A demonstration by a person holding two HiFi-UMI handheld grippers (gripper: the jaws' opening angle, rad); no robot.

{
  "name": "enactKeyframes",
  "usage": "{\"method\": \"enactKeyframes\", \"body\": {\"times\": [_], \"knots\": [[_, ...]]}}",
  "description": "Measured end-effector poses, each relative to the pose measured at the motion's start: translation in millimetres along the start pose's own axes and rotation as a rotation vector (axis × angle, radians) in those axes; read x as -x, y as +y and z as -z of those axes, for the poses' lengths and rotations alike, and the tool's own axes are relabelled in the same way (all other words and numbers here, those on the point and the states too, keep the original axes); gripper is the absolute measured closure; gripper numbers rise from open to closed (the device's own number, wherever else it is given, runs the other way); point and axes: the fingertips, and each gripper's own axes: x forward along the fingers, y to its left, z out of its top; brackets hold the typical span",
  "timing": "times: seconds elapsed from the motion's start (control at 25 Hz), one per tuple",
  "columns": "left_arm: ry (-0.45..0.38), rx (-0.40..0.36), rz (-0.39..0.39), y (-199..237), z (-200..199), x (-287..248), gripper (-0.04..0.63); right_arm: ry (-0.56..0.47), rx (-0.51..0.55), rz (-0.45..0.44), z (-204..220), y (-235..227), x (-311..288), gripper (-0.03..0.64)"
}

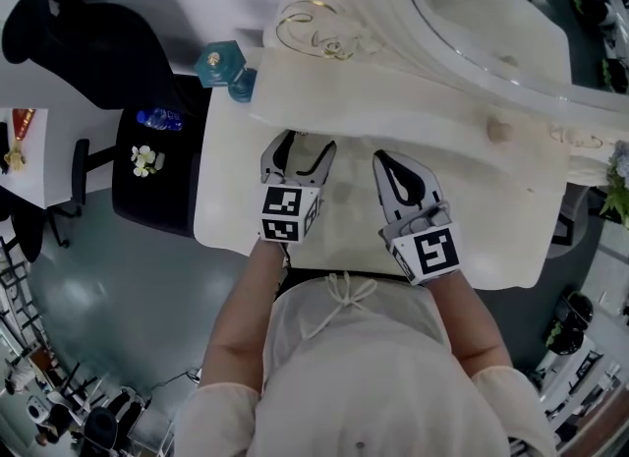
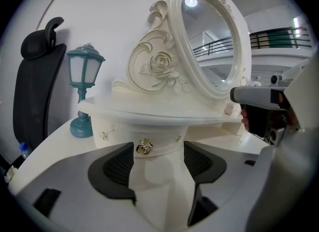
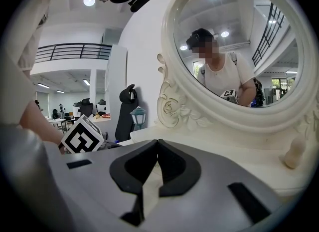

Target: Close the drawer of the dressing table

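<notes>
The cream dressing table (image 1: 472, 185) with its oval mirror (image 2: 209, 41) stands in front of me. Its centre drawer front (image 2: 164, 145) carries a gold knob (image 2: 144, 146) and looks about flush under the tabletop. My left gripper (image 1: 305, 145) (image 2: 158, 161) is open, and the knob sits just beyond the gap, nearer the left pad (image 2: 117, 168), with neither pad touching it. To its right, my right gripper (image 1: 385, 160) (image 3: 157, 143) is shut and empty, resting over the tabletop. In the head view the tabletop hides the drawer.
A teal lantern lamp (image 1: 221, 64) (image 2: 83, 91) stands at the dressing table's left end. A black office chair (image 1: 147, 150) (image 2: 37, 91) is beyond it on the left. A small cream peg (image 3: 294, 153) stands on the top at right. The mirror reflects a person.
</notes>
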Motion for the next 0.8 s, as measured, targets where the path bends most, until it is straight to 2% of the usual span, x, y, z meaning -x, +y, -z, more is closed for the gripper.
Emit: {"method": "enactKeyframes", "body": {"times": [0.24, 0.52, 0.64, 0.8], "knots": [[-0.033, -0.026, 0.009, -4, -13, 30, 0.281, -0.016, 0.0, 0.035, -11, 15, 13, 0.609], [-0.134, -0.096, 0.038, -14, -54, 88, 0.291, -0.055, -0.006, 0.082, -29, 38, 33, 0.609], [-0.172, -0.148, 0.055, -20, -72, 112, 0.332, -0.077, -0.002, 0.108, -39, 45, 45, 0.609], [-0.233, -0.185, 0.091, -35, -100, 145, 0.463, -0.105, 0.007, 0.152, -54, 49, 65, 0.609]]}}
